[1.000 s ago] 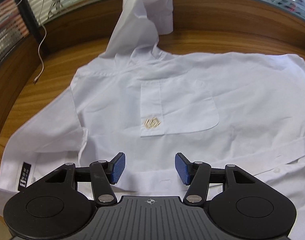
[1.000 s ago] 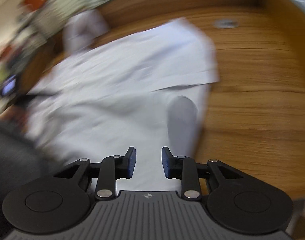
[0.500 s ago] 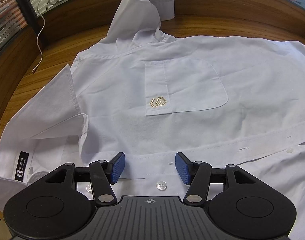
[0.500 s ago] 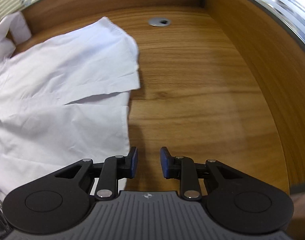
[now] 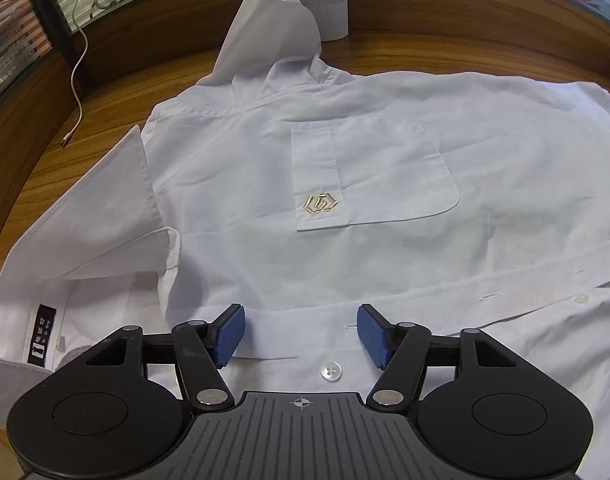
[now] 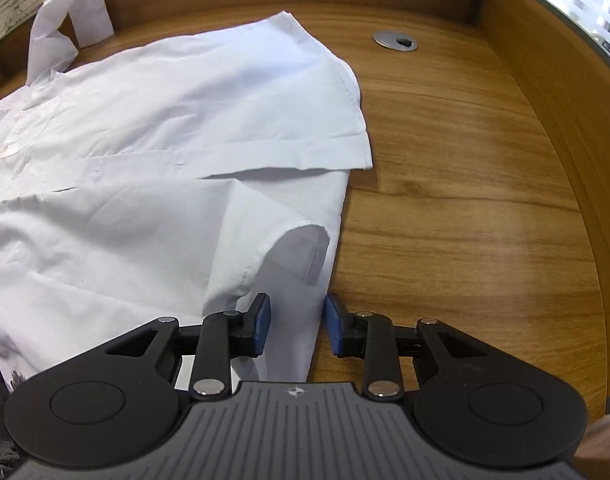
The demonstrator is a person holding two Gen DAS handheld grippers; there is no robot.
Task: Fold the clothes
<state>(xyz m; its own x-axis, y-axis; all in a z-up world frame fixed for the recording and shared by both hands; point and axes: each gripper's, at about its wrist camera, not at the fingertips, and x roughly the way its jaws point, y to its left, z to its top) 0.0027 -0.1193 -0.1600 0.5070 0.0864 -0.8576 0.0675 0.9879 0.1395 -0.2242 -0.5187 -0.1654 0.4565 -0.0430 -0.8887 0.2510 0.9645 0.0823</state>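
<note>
White dress shirt spread front-up across the wooden table, collar end toward the left of the left wrist view, hem end toward the right. Chest pocket flat on the upper front panel, gold embroidered logo at its lower left corner. Collar flipped open, black neck label visible inside it. 1 sleeve bunched and standing up against the wooden wall at the far side of the table. Button placket running across the lower part of the view, 1 white button just ahead of the left gripper and another further right. Left gripper angled down over the placket, jaws spread wide and opening further, blue pads clear of the cloth, only flat shirt fabric seen in the gap, nothing pinched. White cable trailing down onto the table at far left. In the right wrist view, hem end of the shirt lying on the table, upper front panel overlapping the lower one, a turned-over corner near the edge. Right gripper angled down at that edge, jaws partly apart and opening, side edge of the shirt seen in the gap, pads not pressing it. Round metal cable grommet set in the table well beyond the shirt.
</note>
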